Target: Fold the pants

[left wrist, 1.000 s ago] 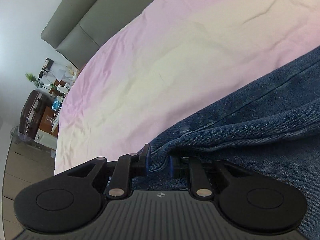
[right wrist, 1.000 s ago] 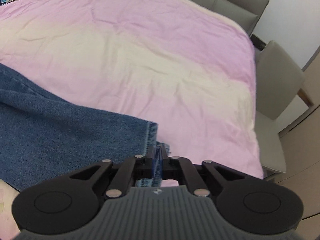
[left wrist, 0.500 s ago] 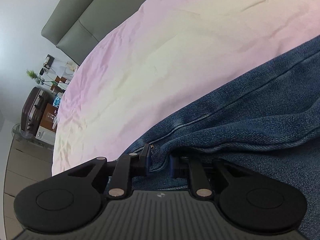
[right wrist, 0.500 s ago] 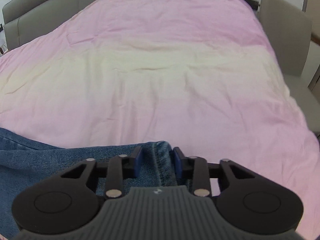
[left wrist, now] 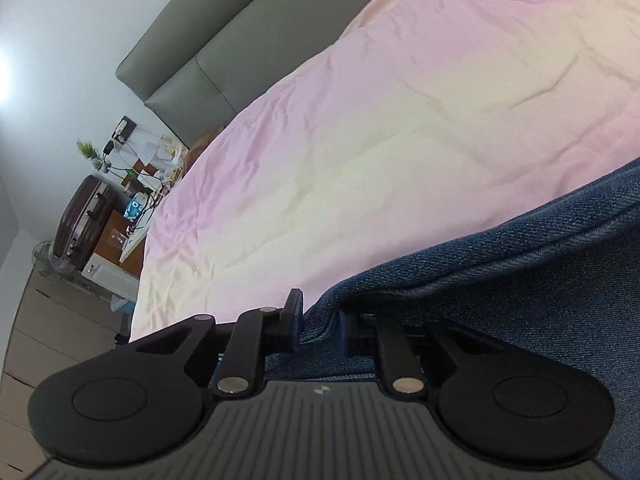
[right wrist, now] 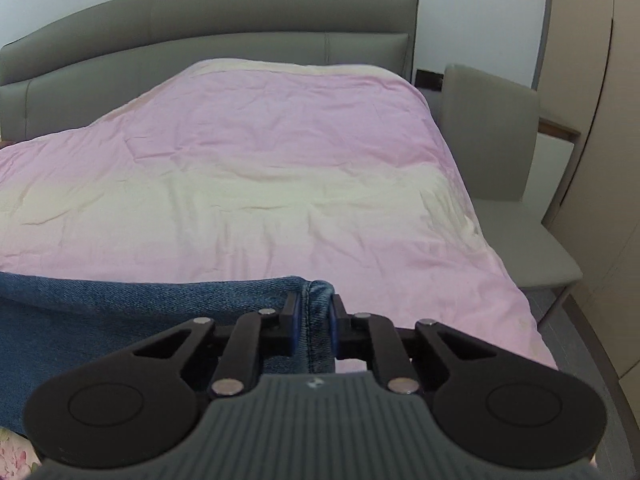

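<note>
Your left gripper [left wrist: 319, 326]: jaws pinch jeans [left wrist: 520, 300] fold, denim toward 3 o'clock | your right gripper [right wrist: 313, 322]: jaws clamp jeans [right wrist: 160, 296] hem, denim toward 9 o'clock | pink bedspread [right wrist: 260, 184] beyond

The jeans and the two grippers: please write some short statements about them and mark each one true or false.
1. The left gripper has denim of the jeans between its fingers. True.
2. The right gripper is empty. False: it holds a hemmed edge of the jeans.
3. The bed cover is green. False: pink and cream.
4. A grey headboard stands behind the bed. True.
</note>
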A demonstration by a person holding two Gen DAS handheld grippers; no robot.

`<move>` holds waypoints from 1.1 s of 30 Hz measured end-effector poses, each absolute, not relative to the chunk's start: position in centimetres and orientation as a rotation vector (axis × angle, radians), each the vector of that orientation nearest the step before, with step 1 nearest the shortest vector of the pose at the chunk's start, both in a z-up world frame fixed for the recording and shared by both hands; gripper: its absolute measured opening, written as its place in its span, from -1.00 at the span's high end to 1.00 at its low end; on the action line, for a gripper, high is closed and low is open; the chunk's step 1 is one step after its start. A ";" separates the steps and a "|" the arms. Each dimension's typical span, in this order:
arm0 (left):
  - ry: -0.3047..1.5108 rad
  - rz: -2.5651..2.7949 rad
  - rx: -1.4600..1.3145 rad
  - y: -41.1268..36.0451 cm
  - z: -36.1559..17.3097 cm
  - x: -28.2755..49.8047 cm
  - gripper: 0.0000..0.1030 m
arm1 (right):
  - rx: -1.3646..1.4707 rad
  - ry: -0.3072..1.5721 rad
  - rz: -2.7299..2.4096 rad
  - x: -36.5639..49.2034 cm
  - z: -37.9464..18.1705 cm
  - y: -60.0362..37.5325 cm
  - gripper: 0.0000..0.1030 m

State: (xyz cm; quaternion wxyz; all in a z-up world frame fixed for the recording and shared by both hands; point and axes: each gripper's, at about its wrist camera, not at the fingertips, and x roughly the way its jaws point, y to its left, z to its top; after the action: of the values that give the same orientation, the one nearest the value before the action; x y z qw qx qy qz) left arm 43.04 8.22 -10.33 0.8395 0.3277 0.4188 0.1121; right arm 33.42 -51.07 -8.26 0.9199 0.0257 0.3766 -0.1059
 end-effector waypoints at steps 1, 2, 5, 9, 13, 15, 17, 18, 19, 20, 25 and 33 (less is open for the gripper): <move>0.896 0.242 0.725 7.5 -11.4 43.7 0.62 | 0.067 0.811 -0.229 34.3 -9.2 -51.3 0.85; 0.906 0.246 0.748 7.1 -12.5 44.5 0.62 | 0.077 0.835 -0.238 35.1 -10.2 -51.4 0.85; 0.932 0.265 0.724 6.7 -14.3 46.7 0.61 | 0.011 0.879 -0.247 37.5 -12.9 -50.8 0.85; 0.973 0.273 0.704 6.7 -16.4 48.7 0.61 | -0.048 0.911 -0.246 39.9 -14.8 -50.7 0.85; 1.027 0.252 0.722 6.9 -18.8 50.0 0.61 | -0.059 0.948 -0.245 41.6 -16.5 -51.0 0.85; 1.038 0.243 0.762 6.6 -19.8 50.3 0.59 | -0.073 0.956 -0.238 42.0 -17.1 -50.9 0.85; 1.048 0.236 0.777 6.7 -20.0 50.4 0.57 | -0.069 0.965 -0.234 42.3 -17.4 -51.0 0.84; 1.045 0.231 0.791 6.7 -20.1 50.2 0.55 | -0.070 0.968 -0.232 42.4 -17.5 -51.1 0.84; 1.042 0.225 0.801 6.8 -19.9 50.0 0.51 | -0.073 0.970 -0.230 42.5 -17.6 -51.1 0.84; 1.041 0.211 0.812 6.7 -19.8 49.8 0.49 | -0.076 0.972 -0.228 42.5 -17.6 -51.1 0.83; 0.975 0.186 0.782 7.2 -17.1 48.1 -0.67 | -0.040 0.964 -0.253 42.0 -16.6 -52.0 0.46; 0.914 0.111 0.608 7.1 -11.7 42.4 -0.62 | 0.082 0.953 -0.253 36.9 -13.7 -52.7 0.37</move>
State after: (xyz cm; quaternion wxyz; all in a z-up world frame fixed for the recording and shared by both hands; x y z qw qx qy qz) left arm 42.40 7.14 -11.69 0.8517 0.2888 0.4341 0.0529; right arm 36.86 -52.74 -13.66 0.8802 0.0392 0.4572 -0.1215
